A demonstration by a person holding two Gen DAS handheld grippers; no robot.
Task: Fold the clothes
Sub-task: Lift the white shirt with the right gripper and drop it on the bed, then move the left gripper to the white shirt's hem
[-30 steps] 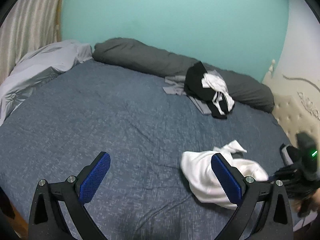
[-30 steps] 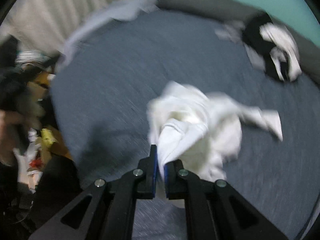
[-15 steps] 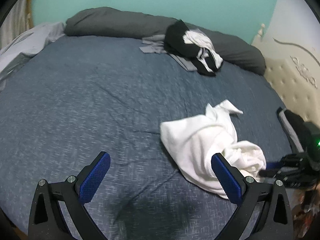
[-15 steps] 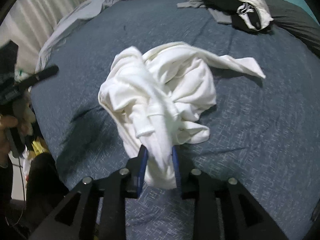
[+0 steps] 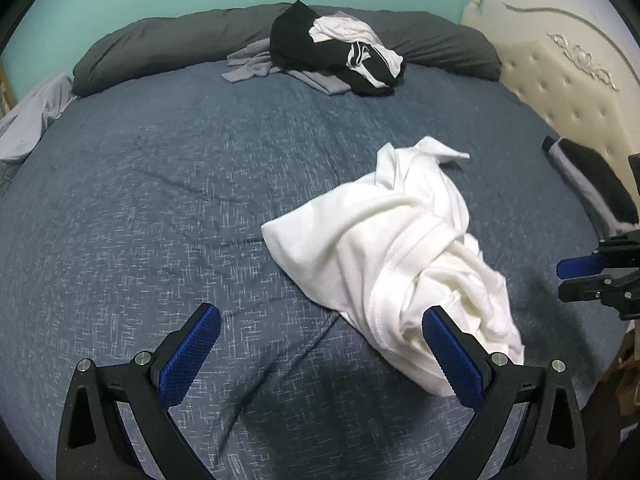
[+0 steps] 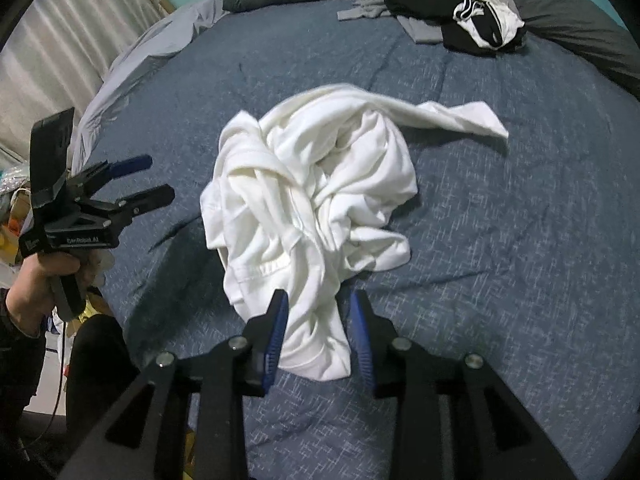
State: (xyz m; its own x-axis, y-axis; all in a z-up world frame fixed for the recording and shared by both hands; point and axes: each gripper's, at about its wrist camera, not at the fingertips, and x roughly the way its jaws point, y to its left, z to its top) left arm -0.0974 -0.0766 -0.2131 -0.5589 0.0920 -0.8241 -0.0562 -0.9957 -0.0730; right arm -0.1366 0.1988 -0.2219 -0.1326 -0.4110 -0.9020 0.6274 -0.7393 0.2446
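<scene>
A crumpled white garment (image 5: 392,248) (image 6: 316,184) lies in a heap on the dark blue bed cover (image 5: 160,200) (image 6: 520,240). In the left wrist view my left gripper (image 5: 320,354) stands wide open just above the cover, its right pad against the heap's near edge, nothing between the pads. In the right wrist view my right gripper (image 6: 319,332) is open, its blue pads either side of the garment's near lobe with small gaps. The left gripper (image 6: 132,184) also shows there at left, held by a hand (image 6: 36,284). The right gripper (image 5: 580,276) shows at the left view's right edge.
A pile of black, white and grey clothes (image 5: 336,52) (image 6: 468,20) sits at the far side against a long dark grey pillow (image 5: 160,48). A cream tufted headboard (image 5: 560,92) and a dark cloth (image 5: 596,188) lie right. Light grey sheet (image 6: 140,60) and curtain (image 6: 60,40) lie left.
My right gripper's jaws went from shut on the white garment to apart, and the garment has settled onto the bed. My left gripper has swung right and closer to the heap.
</scene>
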